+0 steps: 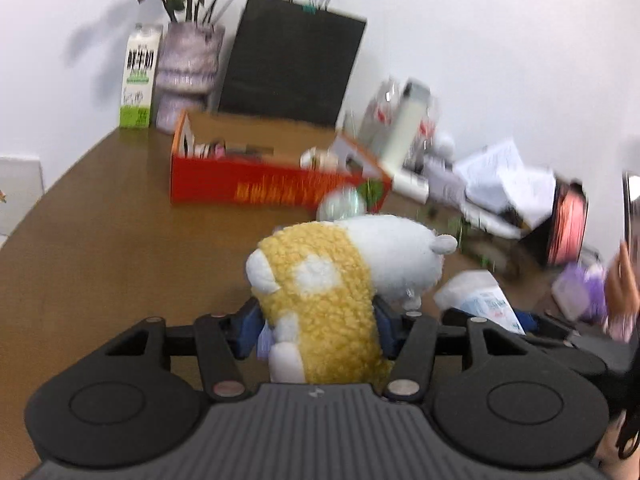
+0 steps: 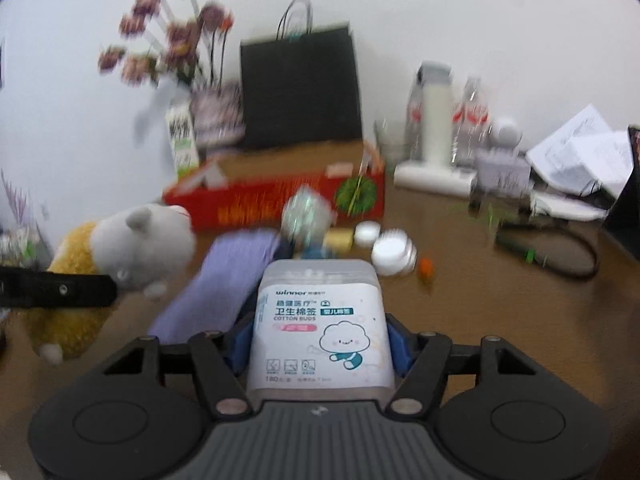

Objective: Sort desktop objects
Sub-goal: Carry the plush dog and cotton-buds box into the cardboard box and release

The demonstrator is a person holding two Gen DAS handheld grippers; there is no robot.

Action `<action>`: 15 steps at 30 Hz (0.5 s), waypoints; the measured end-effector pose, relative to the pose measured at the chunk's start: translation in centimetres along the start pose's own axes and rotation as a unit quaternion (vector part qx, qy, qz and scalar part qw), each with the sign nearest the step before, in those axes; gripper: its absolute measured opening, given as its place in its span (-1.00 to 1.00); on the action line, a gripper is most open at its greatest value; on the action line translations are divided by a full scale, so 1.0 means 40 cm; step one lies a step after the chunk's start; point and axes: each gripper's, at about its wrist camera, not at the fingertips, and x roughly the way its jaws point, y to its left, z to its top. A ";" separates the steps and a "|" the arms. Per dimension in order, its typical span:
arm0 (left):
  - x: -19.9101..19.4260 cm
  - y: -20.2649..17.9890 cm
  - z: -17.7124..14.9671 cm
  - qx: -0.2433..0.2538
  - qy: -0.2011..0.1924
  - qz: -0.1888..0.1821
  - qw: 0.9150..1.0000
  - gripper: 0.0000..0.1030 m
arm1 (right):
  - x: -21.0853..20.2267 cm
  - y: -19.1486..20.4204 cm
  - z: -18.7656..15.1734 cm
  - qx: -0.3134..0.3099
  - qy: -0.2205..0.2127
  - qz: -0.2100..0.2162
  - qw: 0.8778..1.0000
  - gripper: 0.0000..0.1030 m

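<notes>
A yellow and white plush toy [image 1: 332,276] sits between the blue pads of my left gripper [image 1: 318,320], which is shut on its yellow body and holds it above the brown table [image 1: 100,240]. The right wrist view shows the same toy [image 2: 132,240] at the left, with a black finger [image 2: 60,290] across it. My right gripper [image 2: 318,340] is shut on a clear plastic box of cotton buds [image 2: 320,320] with a white label, its pads on both sides. An open red cardboard box [image 1: 256,184] lies beyond both grippers.
Against the wall stand a black paper bag [image 1: 292,64], a milk carton [image 1: 138,80] and a vase of flowers [image 1: 188,68]. Bottles and loose papers [image 1: 500,180] crowd the right. White jars [image 2: 394,254], a purple pack [image 2: 228,280] and a black cable [image 2: 560,252] lie on the table.
</notes>
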 end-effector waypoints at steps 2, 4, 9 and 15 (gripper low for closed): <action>0.022 0.023 0.066 -0.029 -0.022 0.009 0.999 0.10 | -0.004 -0.029 0.045 0.014 -0.023 0.007 1.000 0.24; 0.047 0.041 0.136 -0.050 -0.033 0.008 0.998 0.10 | 0.001 -0.068 0.095 0.047 -0.039 0.025 0.998 0.24; 0.187 0.073 0.344 -0.062 -0.031 0.012 0.998 0.10 | 0.069 -0.125 0.284 0.086 -0.073 0.073 0.991 0.24; 0.510 0.088 0.529 -0.023 0.071 0.057 0.996 0.11 | 0.384 -0.082 0.533 0.039 0.027 0.090 0.995 0.24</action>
